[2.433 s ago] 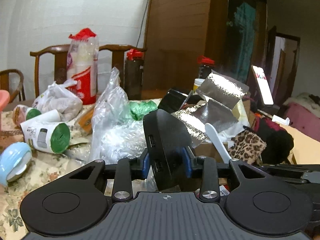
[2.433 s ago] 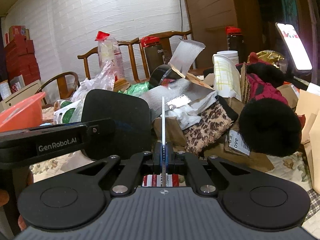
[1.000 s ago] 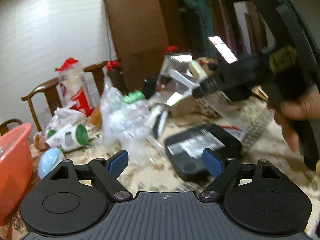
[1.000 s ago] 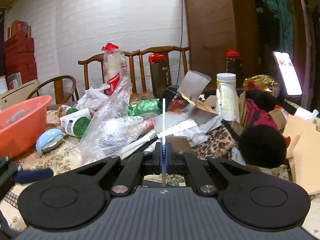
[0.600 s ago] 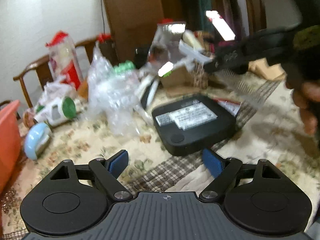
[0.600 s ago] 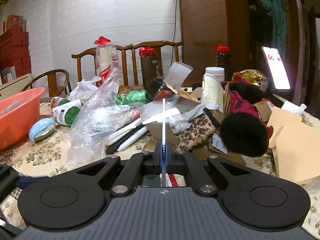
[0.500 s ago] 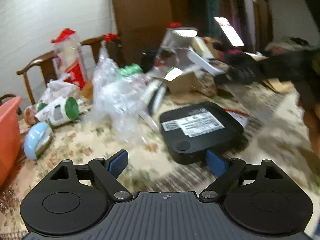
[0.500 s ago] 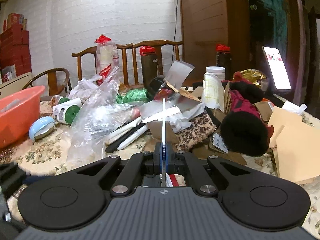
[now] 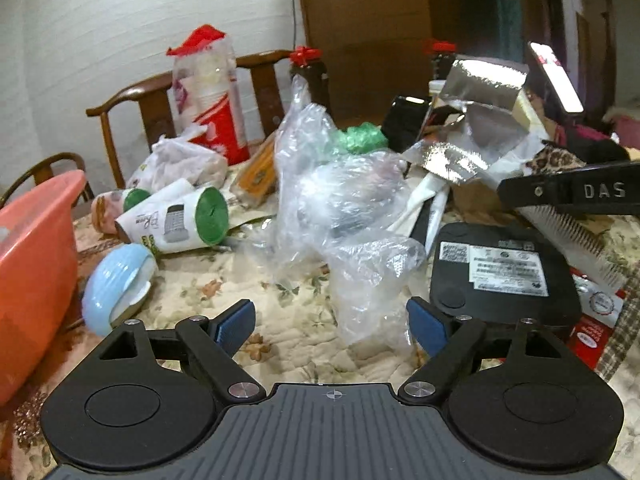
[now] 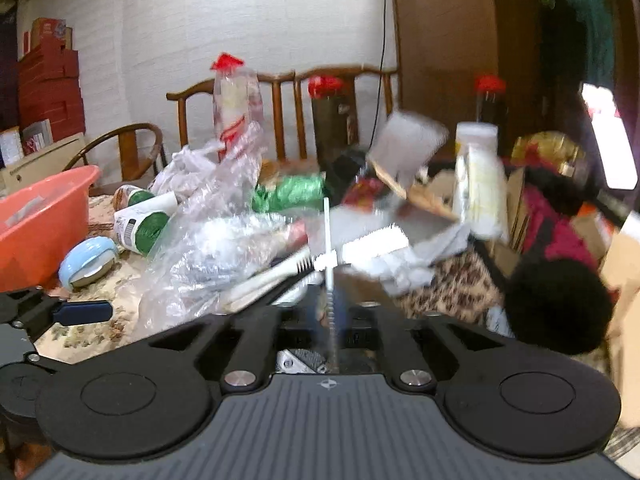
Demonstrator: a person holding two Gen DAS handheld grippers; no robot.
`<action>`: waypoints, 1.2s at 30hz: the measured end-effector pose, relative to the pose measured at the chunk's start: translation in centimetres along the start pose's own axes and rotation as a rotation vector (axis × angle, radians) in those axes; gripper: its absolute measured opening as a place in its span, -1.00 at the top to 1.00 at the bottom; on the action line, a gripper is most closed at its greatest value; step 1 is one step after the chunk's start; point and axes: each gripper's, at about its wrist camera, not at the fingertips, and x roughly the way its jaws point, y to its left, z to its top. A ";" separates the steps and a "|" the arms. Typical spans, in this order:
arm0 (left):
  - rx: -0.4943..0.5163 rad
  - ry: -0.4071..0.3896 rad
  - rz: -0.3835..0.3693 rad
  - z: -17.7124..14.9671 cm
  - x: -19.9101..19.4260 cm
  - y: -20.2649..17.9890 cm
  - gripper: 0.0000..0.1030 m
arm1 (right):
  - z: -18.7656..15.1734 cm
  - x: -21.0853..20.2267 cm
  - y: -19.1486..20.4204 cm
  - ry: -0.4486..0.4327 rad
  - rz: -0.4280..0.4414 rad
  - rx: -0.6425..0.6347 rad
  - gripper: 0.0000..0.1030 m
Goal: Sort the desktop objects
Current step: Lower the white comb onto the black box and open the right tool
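My left gripper (image 9: 331,322) is open and empty, low over the floral tablecloth (image 9: 288,320), with crumpled clear plastic (image 9: 352,224) just ahead of it. A black flat box (image 9: 502,276) lies label-up on the table to its right. My right gripper (image 10: 330,312) is shut on a white comb (image 10: 327,248), held edge-on and upright; the comb also shows in the left wrist view (image 9: 576,236), over the black box. The left gripper's blue-padded finger (image 10: 82,311) shows at the left of the right wrist view.
An orange basin (image 9: 32,264) stands at the far left, with a blue soap case (image 9: 116,284) and a green-ended roll (image 9: 180,218) beside it. Foil packaging (image 9: 472,120), toothbrushes (image 10: 280,276), a black pompom hat (image 10: 556,304), bottles and wooden chairs crowd the back.
My left gripper let go of the black box, which now lies flat on the table, and swung left toward the plastic. My right gripper still holds the comb and has shifted forward, blurring its view.
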 end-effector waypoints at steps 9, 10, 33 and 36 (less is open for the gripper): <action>0.020 -0.024 -0.016 0.6 -0.4 -0.7 -0.76 | -2.5 -4.7 -3.8 0.014 0.084 0.188 -0.02; 0.019 -0.028 -0.009 0.6 -0.6 -0.6 -0.76 | -2.7 -5.4 -4.2 0.021 0.107 0.212 -0.02; 0.000 -0.025 -0.128 0.7 1.0 0.3 -0.87 | -3.8 -0.7 -5.0 0.146 0.287 0.534 -0.26; -0.003 -0.027 -0.131 0.8 1.3 0.4 -0.91 | -4.1 -0.2 -5.8 0.125 0.323 0.600 -0.27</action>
